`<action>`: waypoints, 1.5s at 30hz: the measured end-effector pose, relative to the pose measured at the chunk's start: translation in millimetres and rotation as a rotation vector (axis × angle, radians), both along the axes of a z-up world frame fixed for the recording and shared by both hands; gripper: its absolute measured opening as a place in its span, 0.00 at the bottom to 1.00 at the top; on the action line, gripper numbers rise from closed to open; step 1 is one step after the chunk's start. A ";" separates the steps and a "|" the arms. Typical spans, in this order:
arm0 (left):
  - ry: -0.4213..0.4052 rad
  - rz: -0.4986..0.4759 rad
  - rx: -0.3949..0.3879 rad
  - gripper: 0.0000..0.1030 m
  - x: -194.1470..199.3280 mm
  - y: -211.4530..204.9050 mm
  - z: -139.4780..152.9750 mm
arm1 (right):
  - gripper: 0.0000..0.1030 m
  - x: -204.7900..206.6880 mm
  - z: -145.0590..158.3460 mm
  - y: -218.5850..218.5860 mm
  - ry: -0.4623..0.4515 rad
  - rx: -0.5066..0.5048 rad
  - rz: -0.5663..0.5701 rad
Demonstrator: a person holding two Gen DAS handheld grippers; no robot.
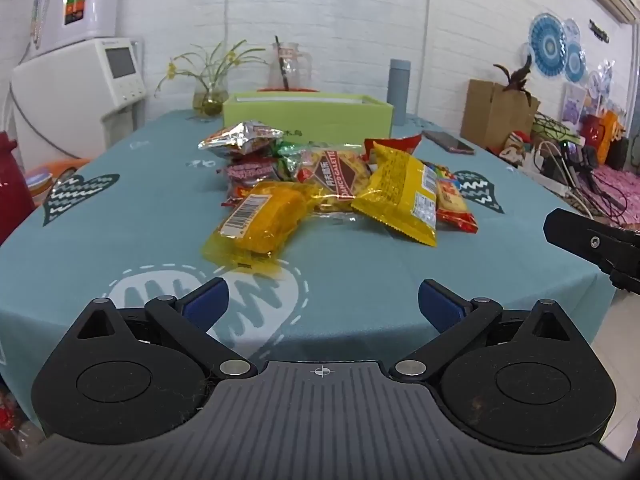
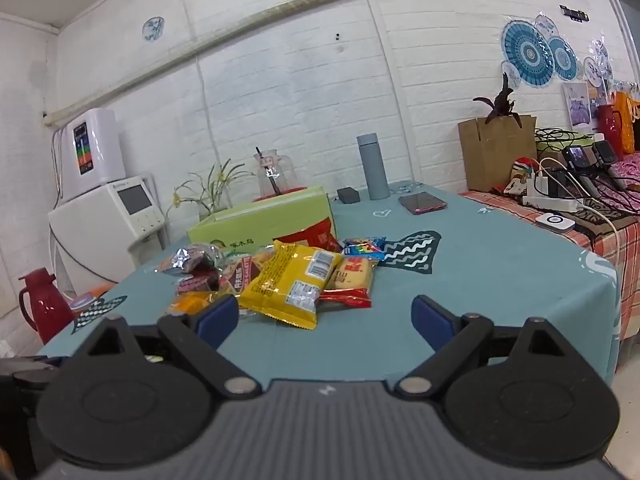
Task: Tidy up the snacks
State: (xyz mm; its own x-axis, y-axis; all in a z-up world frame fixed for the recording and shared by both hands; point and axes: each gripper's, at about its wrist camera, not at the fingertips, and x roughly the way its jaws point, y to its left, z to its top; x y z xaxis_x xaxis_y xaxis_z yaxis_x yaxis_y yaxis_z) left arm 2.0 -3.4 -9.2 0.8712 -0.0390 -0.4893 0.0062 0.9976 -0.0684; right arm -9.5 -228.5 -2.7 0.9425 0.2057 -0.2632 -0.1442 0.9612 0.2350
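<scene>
Worktop cloth [image 1: 160, 208] showing teal with dark zigzag hearts. Box [image 1: 308, 118] showing lime green. Front snack bag [image 1: 404, 196] showing bright yellow; wrapped cake [image 1: 260, 220] glowing orange-yellow. Bottle [image 2: 373, 166] showing grey-blue. Jug [image 2: 42, 308] showing dark red. Claw pads [image 1: 206, 304] showing blue.

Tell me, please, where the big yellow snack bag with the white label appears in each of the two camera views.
Left wrist view: the yellow snack bag lies right of centre, at the right side of the snack pile, on the teal tablecloth.
Right wrist view: the same bag lies near the centre, at the front of the pile.
Shared landmark: the green box stands behind the pile in both views.
</scene>
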 end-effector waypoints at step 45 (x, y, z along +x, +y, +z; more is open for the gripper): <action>-0.031 0.056 0.043 0.89 -2.9 -0.9 -3.2 | 0.90 5.4 0.6 13.0 0.038 -0.042 0.029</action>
State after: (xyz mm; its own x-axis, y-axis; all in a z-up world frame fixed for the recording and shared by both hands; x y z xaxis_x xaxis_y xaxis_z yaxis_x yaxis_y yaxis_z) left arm -0.8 -4.3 -12.4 0.8863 0.0310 -0.4621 -0.0487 0.9985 -0.0264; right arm -4.0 -215.4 -2.1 0.9254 0.2207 -0.3082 -0.1637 0.9659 0.2004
